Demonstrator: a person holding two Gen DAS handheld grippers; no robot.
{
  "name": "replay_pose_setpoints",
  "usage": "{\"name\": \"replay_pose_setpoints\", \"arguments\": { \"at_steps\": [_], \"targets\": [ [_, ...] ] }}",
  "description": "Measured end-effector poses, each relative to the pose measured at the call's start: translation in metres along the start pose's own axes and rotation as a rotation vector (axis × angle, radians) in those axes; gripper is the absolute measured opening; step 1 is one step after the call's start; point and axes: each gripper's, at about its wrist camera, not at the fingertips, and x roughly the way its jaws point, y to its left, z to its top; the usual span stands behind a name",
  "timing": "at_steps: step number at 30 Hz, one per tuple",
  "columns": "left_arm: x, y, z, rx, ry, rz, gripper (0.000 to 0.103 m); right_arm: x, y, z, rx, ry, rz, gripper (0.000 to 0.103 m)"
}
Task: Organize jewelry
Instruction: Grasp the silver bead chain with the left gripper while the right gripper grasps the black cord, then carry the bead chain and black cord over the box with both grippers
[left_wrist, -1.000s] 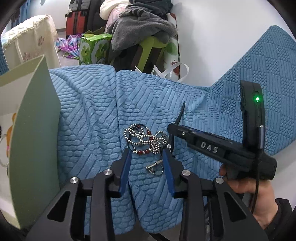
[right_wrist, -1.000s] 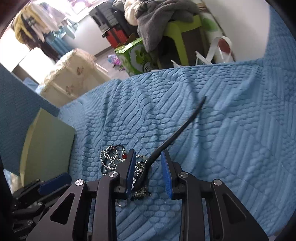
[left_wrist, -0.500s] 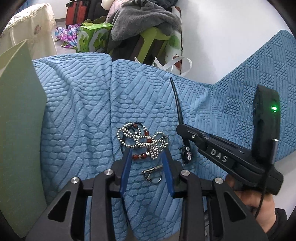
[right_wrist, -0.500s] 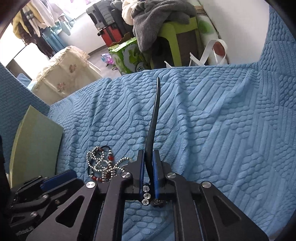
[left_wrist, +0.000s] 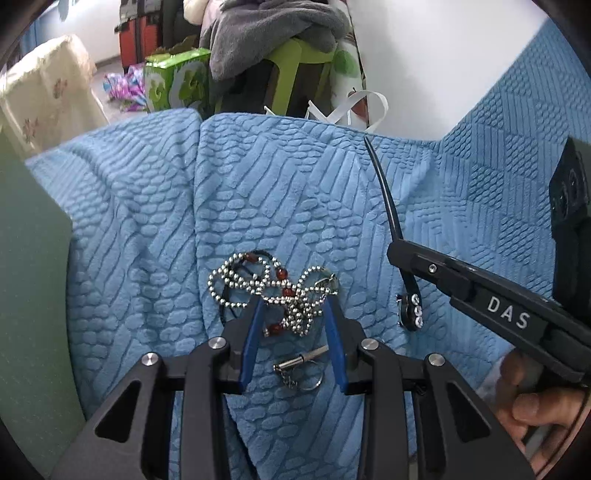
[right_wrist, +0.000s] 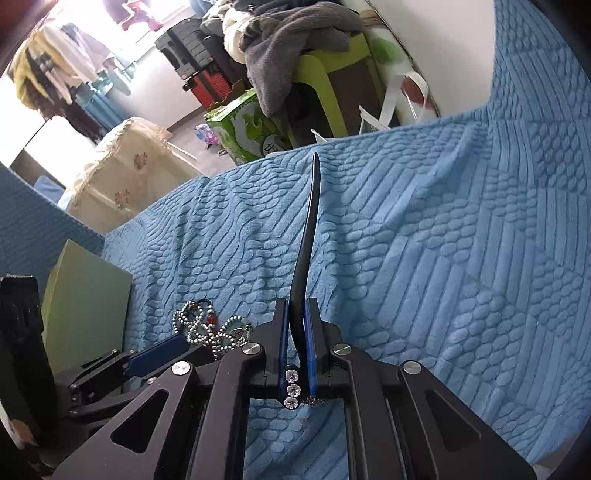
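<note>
Here the blue textured cover (left_wrist: 280, 206) is used as a soft bed for the bead chain tangle (left_wrist: 273, 288), which is straddled by the wide-open left gripper (left_wrist: 293, 317), apparently for a scoop. The black hair clip (right_wrist: 304, 258) is clamped in the closed jaws of the right gripper (right_wrist: 296, 343) and held clear of the cover, probably so that it is kept apart from the chains.

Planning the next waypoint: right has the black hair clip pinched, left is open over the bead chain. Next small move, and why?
Probably close the left gripper on the bead chain. Its jaws are open and straddle the tangle on the blue blanket, while the right gripper is clamped on the black hair clip, held clear of the chain. The small keyring lies nearer the left gripper's base, outside that grasp.
</note>
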Motion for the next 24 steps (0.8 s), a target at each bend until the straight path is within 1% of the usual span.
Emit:
{"name": "replay_pose_setpoints", "arguments": {
  "at_steps": [1, 3, 5, 6, 8, 11, 12, 15, 19, 22, 24],
  "targets": [
    [0.002, -0.001, 0.000, 0.003, 0.003, 0.006, 0.031, 0.001, 0.001, 0.000, -0.002, 0.003, 0.000, 0.006],
    [0.008, -0.002, 0.000, 0.005, 0.018, 0.035, 0.017, 0.001, 0.002, 0.000, -0.006, 0.006, -0.004, 0.006],
    [0.009, -0.003, -0.001, 0.008, 0.014, 0.042, 0.015, 0.002, 0.002, 0.001, -0.003, 0.008, 0.000, 0.006],
    [0.009, -0.004, -0.001, 0.013, 0.010, 0.050, 0.010, 0.002, 0.002, 0.001, -0.001, 0.009, -0.001, 0.006],
    [0.007, -0.002, -0.001, 0.006, -0.001, 0.041, 0.006, 0.002, 0.000, 0.001, 0.007, 0.015, 0.002, 0.006],
    [0.001, -0.001, -0.001, 0.007, -0.011, 0.026, 0.005, 0.001, 0.000, 0.000, 0.008, 0.016, 0.005, 0.006],
    [-0.002, -0.001, -0.001, 0.002, -0.015, 0.016, 0.003, 0.001, 0.001, -0.001, 0.000, 0.019, 0.001, 0.006],
    [-0.017, 0.001, 0.004, -0.014, -0.042, -0.010, 0.002, -0.003, 0.007, -0.003, -0.019, 0.016, -0.008, 0.006],
    [-0.039, -0.001, 0.011, -0.005, -0.087, -0.029, 0.003, -0.016, 0.017, -0.009, -0.053, 0.001, -0.018, 0.006],
    [-0.055, -0.003, 0.014, 0.002, -0.102, -0.043, 0.002, -0.029, 0.025, -0.012, -0.061, -0.012, -0.037, 0.006],
    [-0.070, -0.003, 0.018, 0.009, -0.128, -0.054, 0.002, -0.039, 0.031, -0.012, -0.062, -0.024, -0.042, 0.006]
  ]
}}
